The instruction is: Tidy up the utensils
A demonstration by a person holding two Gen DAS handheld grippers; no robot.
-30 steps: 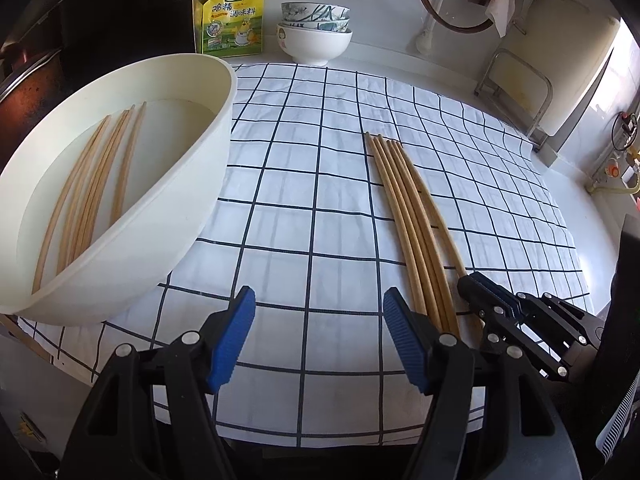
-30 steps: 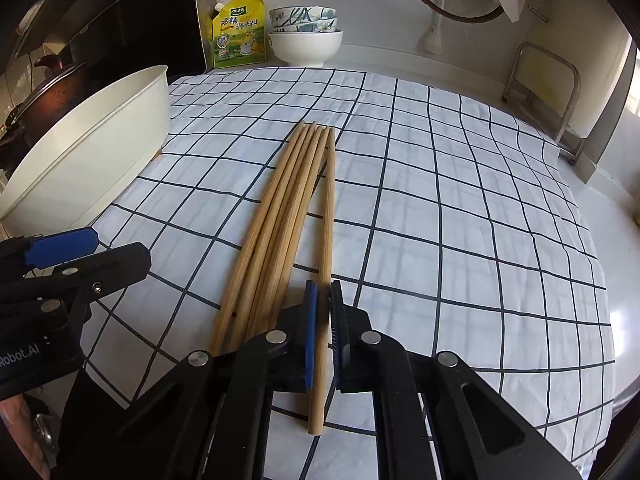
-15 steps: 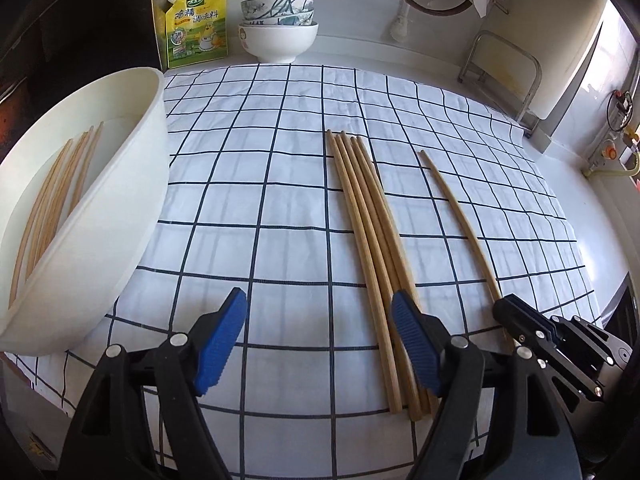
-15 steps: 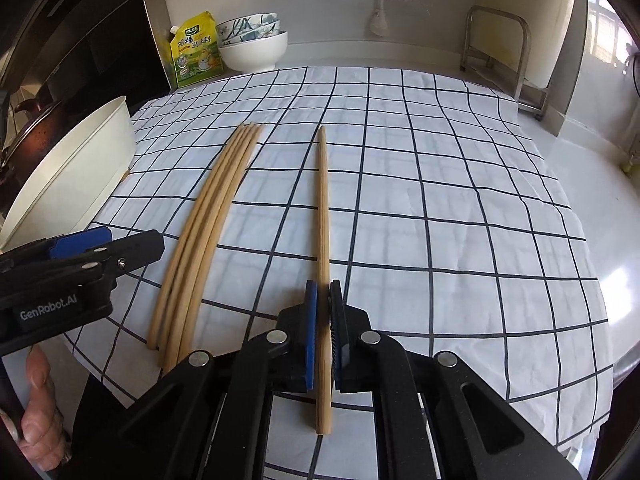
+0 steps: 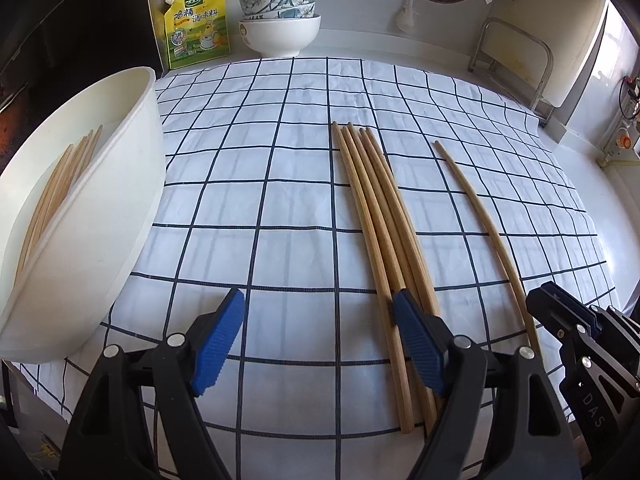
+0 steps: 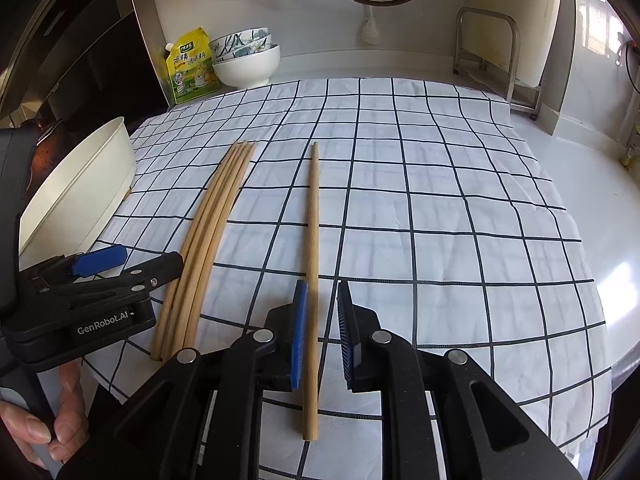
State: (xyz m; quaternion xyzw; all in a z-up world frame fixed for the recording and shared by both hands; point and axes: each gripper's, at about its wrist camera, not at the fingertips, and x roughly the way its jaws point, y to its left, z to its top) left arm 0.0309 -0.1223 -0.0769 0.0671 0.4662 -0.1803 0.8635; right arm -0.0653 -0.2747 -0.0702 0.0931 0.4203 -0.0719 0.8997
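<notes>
Jaws parted both sides — R gripper straddles lone chopstick.

We see a white counter running to the right edge of the frame, with a checked cloth spread over most of it. On the cloth lie a bundle of chopsticks left of centre, a single chopstick apart at centre, and a basin at far left. At upper left, past the cloth, stand a yellow pouch and stacked bowls.

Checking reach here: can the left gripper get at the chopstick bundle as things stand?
Probably yes. The left gripper is open, its right finger already over the bundle, which lies bare on the cloth. The right gripper sits apart, around the single chopstick.
</notes>
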